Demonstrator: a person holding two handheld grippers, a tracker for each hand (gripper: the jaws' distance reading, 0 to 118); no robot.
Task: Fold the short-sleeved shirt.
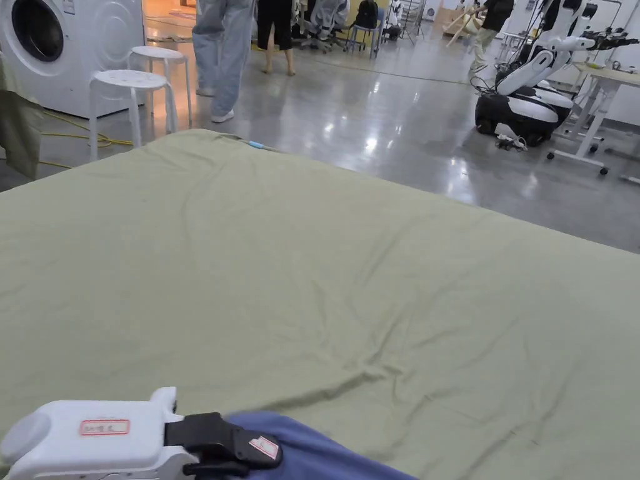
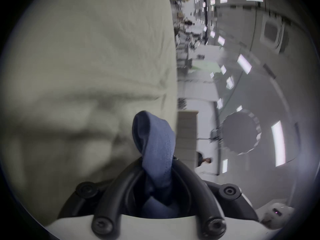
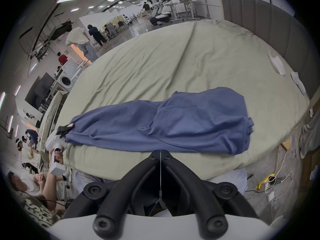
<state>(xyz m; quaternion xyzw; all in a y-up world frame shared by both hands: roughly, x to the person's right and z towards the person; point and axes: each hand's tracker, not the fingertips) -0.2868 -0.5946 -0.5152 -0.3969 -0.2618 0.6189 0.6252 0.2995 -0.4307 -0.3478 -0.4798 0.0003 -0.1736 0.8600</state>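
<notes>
Our left gripper [image 2: 158, 164] is clamped on a bunched end of the soft blue cotton short-sleeved shirt [image 3: 173, 120], jaws pressing the cloth from both sides. Our right gripper [image 3: 160, 154] has its jaws closed together on nothing, hanging off the near edge of the bed's pale green sheet [image 3: 155, 62]. The shirt lies crumpled along that near edge (light and limp, we judge). The far hem corner looks the likely hold.
</notes>
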